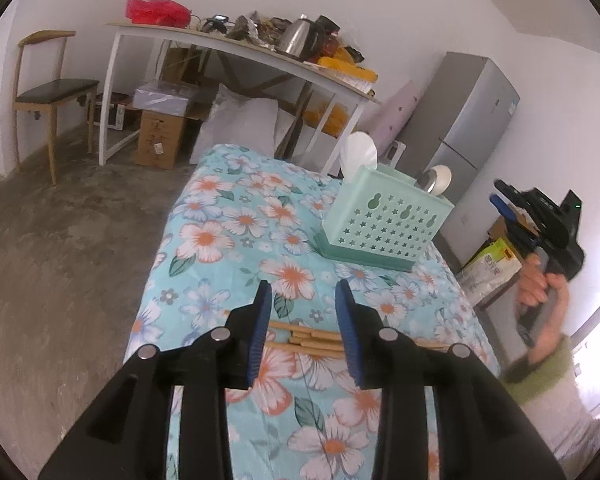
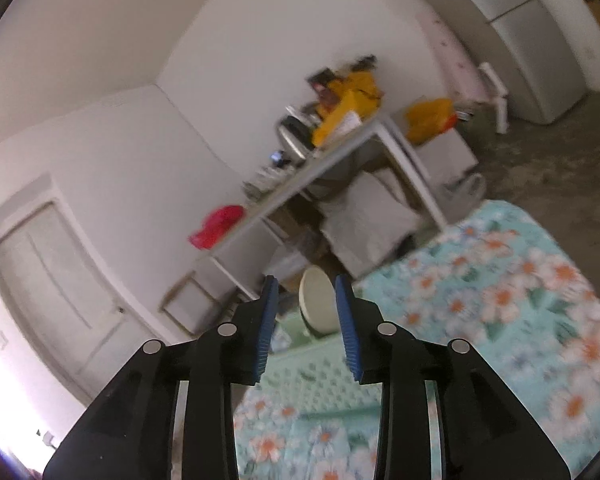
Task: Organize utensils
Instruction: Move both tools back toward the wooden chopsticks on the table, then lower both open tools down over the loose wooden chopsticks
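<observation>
Several wooden chopsticks [image 1: 308,338] lie crosswise on the flowered tablecloth [image 1: 228,236]. My left gripper [image 1: 304,286] hovers just above them, its blue pads apart with nothing between. Farther back stands a mint green perforated utensil basket [image 1: 380,220], which holds a white spoon [image 1: 358,156] and a metal ladle [image 1: 436,178]. A hand [image 1: 540,284] holds my right gripper [image 1: 496,192] raised at the right, clear of the basket. In the blurred right wrist view my right gripper [image 2: 306,280] is open and empty. Beyond it stand the white spoon [image 2: 318,304] and the basket [image 2: 312,372].
A white desk [image 1: 236,46] behind the table carries a kettle [image 1: 300,36], a red bag [image 1: 156,10] and clutter, with boxes and sacks under it. A chair [image 1: 52,96] stands at the left and a grey fridge [image 1: 460,120] at the right. Bare concrete floor surrounds the table.
</observation>
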